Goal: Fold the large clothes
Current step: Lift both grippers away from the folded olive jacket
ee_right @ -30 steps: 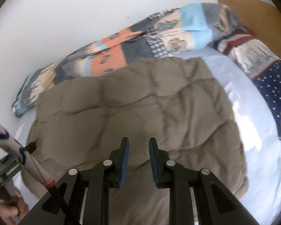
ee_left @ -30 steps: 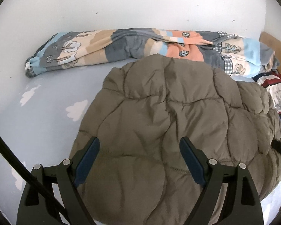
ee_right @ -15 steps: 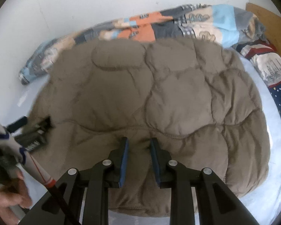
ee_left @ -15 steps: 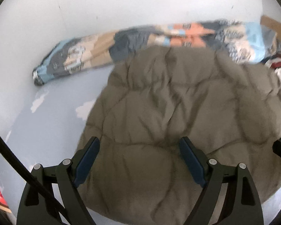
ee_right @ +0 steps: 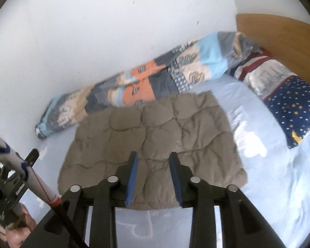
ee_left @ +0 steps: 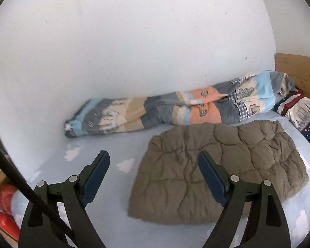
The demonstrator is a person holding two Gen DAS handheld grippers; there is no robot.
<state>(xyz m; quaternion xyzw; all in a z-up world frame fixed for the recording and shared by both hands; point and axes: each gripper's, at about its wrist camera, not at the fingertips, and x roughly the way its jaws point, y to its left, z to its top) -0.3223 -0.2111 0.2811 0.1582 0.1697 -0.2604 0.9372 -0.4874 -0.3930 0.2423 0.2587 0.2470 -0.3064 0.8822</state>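
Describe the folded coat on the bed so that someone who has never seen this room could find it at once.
Start at the bed's pale blue sheet. Along the wall lies a rolled patchwork blanket; the coat lies flat just in front of it. It alone is plain brown and quilted, unlike the patterned bedding nearby.

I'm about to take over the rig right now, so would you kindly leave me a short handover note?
Left gripper: open, empty, clear of the bed.
Right gripper: jaws have just been opening, nothing between them.
The brown quilted jacket lies as a folded rectangular bundle on the blue sheet, in front of the rolled patchwork blanket and beside the star pillow.
Done: jacket looks folded and released.
Left: probably only tidying; no other garment in view.
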